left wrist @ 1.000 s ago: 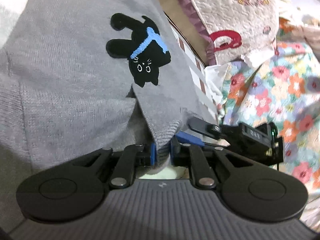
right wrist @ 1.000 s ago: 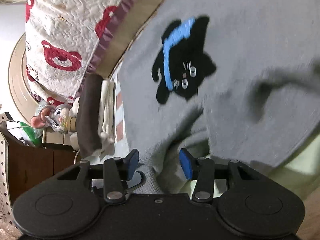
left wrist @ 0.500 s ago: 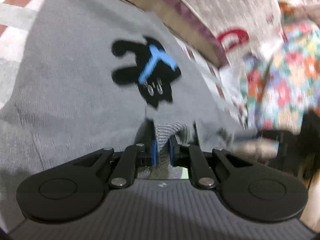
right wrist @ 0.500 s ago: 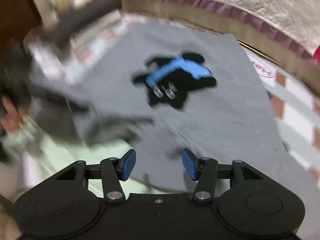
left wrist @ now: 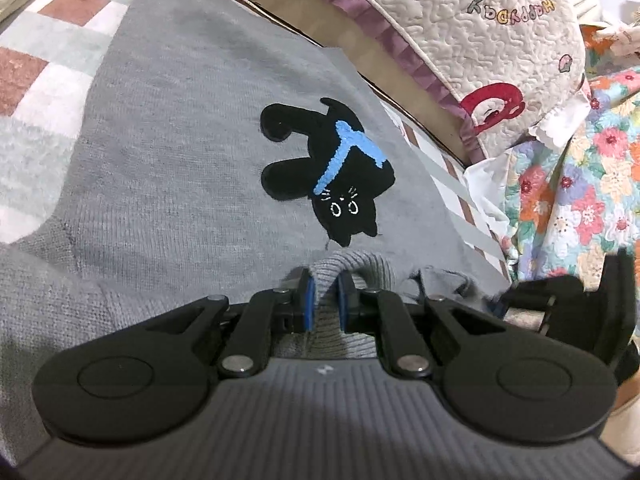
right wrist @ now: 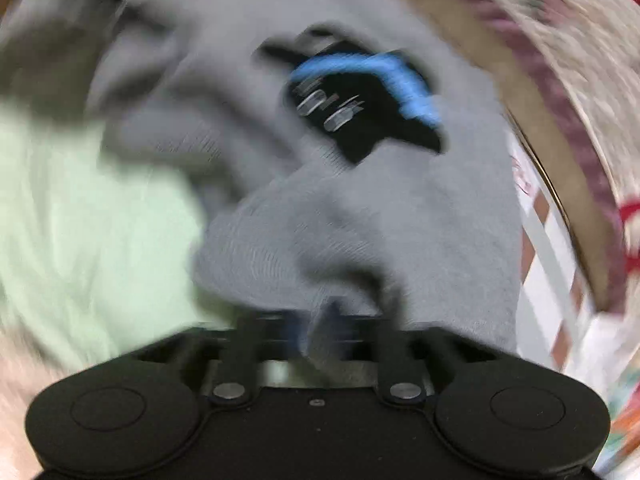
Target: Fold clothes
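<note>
My left gripper (left wrist: pixel 325 296) is clamped on a ribbed edge of the grey sweater (left wrist: pixel 168 184), whose body spreads ahead of it with the black cat patch (left wrist: pixel 320 172) just beyond the fingertips. My right gripper (right wrist: pixel 320 320) is blurred; I cannot tell its state, though grey knit bunches right at its fingers. A quilted cushion (left wrist: pixel 480 32) lies further off to the right.

The sweater (left wrist: pixel 168 168) was heather grey, with a black cat patch (left wrist: pixel 320 176) crossed by a bright blue harness and stitched with white eyes and whiskers. Under the sweater lay a blanket (left wrist: pixel 44 80) checked in rust, white and pale grey. Beyond the cat patch, a cream quilt (left wrist: pixel 480 36) carried red bears, a strawberry and a mauve ruffle; right of the cat patch, a floral fabric (left wrist: pixel 580 200) showed orange, pink and red blooms. The left gripper (left wrist: pixel 324 304) was black with blue pads.
</note>
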